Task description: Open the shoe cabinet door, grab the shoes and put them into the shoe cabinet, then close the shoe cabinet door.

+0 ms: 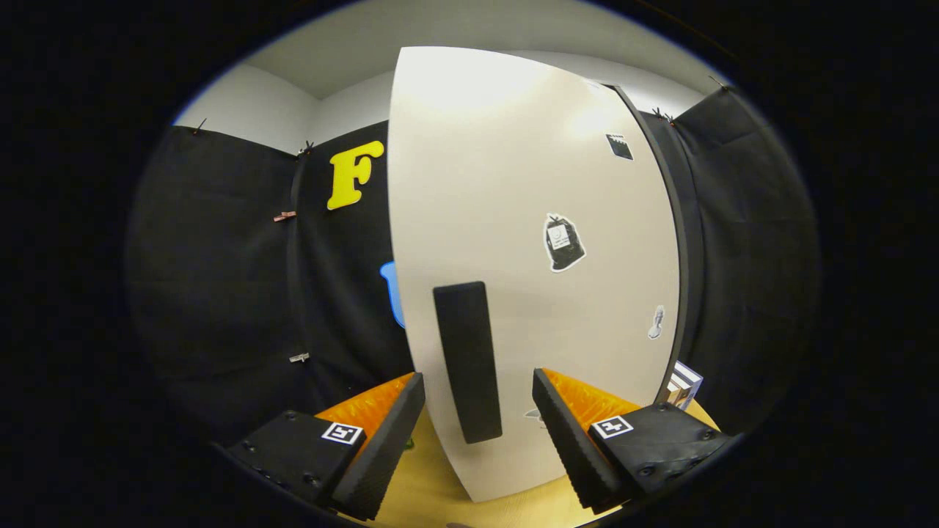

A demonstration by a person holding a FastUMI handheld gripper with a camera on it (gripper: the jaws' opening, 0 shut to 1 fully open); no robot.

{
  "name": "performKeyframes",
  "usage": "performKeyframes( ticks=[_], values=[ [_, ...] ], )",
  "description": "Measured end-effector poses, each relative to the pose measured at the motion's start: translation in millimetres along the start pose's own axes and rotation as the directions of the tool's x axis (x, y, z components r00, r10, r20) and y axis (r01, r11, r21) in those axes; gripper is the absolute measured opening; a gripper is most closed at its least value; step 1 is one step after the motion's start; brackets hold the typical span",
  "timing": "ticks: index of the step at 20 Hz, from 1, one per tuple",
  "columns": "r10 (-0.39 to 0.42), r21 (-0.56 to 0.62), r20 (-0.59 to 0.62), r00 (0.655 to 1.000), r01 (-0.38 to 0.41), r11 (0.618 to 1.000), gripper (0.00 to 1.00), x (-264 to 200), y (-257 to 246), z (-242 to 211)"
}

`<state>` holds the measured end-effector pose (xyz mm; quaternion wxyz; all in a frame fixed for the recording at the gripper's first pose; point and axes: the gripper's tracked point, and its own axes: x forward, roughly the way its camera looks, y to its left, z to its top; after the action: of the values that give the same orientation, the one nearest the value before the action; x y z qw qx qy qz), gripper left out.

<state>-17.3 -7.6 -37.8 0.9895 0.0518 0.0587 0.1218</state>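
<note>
Black cloth booth wall (220, 293) behind, pale wooden table (433, 484) below. Standing upright on the table, just ahead of the tongs (477, 411): white shoe cabinet door (528, 220), its left edge free, its right edge against a dark cabinet frame (678, 257). Fixed near that left edge, a long black vertical handle (467, 363), reaching down between the two fingers without touching either. Tongs released, spread wide, holding nothing. Scattered over the door face, small stickers (563, 242).
</note>
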Motion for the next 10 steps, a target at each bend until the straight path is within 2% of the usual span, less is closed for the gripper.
performKeyframes(
  ticks=[5,10],
  values=[
    [-0.005,0.012,0.046,0.999,0.004,1.0,0.97,-9,21,10],
    [-0.01,0.005,0.06,0.998,0.01,1.0,0.97,-23,8,14]
  ],
)
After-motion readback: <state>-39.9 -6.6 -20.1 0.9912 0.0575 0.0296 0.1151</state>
